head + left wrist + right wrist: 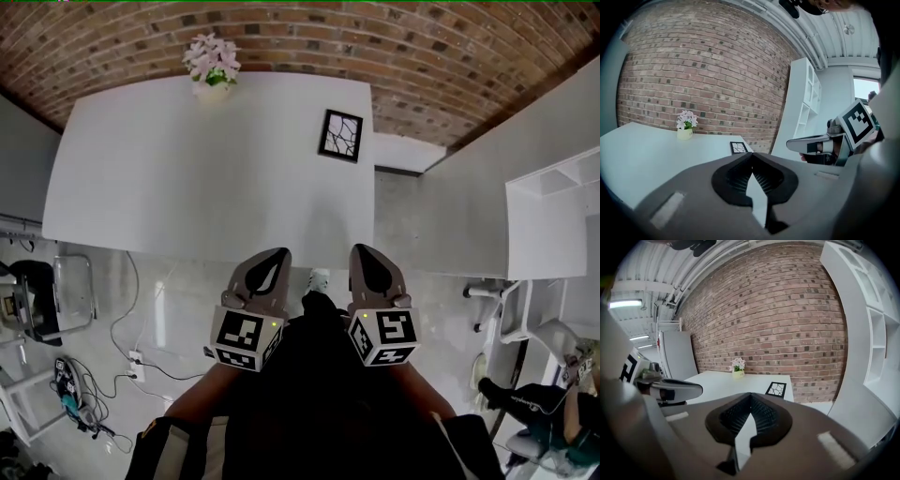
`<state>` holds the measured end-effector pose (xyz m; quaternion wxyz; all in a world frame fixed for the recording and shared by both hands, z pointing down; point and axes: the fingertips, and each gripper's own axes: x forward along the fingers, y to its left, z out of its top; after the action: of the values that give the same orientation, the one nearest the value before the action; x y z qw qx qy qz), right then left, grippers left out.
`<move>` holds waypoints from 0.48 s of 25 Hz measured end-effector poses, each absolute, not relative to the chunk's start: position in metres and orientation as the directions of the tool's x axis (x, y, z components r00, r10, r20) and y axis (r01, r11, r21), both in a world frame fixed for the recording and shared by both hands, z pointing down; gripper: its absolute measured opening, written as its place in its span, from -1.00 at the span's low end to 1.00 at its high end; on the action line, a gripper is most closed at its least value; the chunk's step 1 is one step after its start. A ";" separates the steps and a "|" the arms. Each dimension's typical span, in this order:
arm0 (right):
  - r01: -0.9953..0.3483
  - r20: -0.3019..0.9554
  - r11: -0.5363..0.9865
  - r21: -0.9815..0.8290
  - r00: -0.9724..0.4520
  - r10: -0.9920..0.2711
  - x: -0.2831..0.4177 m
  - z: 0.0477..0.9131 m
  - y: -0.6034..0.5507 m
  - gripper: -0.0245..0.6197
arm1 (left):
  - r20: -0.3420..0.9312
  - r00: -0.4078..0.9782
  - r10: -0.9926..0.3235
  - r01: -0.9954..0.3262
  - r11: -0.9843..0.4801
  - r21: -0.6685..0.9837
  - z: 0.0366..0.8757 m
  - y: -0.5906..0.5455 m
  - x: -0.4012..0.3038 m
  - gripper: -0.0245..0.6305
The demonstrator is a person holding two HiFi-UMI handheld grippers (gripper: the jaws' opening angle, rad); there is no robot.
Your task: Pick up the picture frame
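A red-brown brick wall (309, 37) runs behind a large white table (187, 187). To the right stands a white open shelving unit (562, 216). The floor (403, 234) is pale grey, with black cables (113, 328) trailing over it at the left. A tube light (626, 303) glows under the white ribbed ceiling (651, 268).

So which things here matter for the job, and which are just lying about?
Job: black square picture frame, flat on the white table; left gripper, right gripper, both shut, empty.
Lying about: pink flowers in cream pot; white shelf unit.
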<state>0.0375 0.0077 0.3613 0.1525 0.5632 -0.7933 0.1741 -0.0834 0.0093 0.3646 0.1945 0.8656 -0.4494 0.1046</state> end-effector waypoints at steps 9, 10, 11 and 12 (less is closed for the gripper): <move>-0.936 0.480 0.325 -0.135 -0.348 -0.805 0.065 0.382 -0.046 -0.92 | 0.407 0.554 -0.726 -0.832 -0.499 0.241 0.382 -0.043 -0.048 -0.94; -0.935 0.481 0.327 -0.136 -0.351 -0.803 0.067 0.383 -0.051 -0.92 | 0.410 0.551 -0.727 -0.834 -0.498 0.238 0.383 -0.048 -0.045 -0.94; -0.934 0.481 0.330 -0.137 -0.354 -0.802 0.069 0.384 -0.057 -0.92 | 0.414 0.547 -0.727 -0.836 -0.496 0.235 0.384 -0.053 -0.042 -0.94; -0.933 0.482 0.333 -0.139 -0.357 -0.800 0.071 0.386 -0.062 -0.92 | 0.417 0.544 -0.728 -0.839 -0.493 0.232 0.385 -0.058 -0.038 -0.94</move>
<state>0.0712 -0.0618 0.3859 0.1663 0.5421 -0.7991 0.1995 -0.0385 -0.0581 0.3852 0.2074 0.8537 -0.4588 0.1330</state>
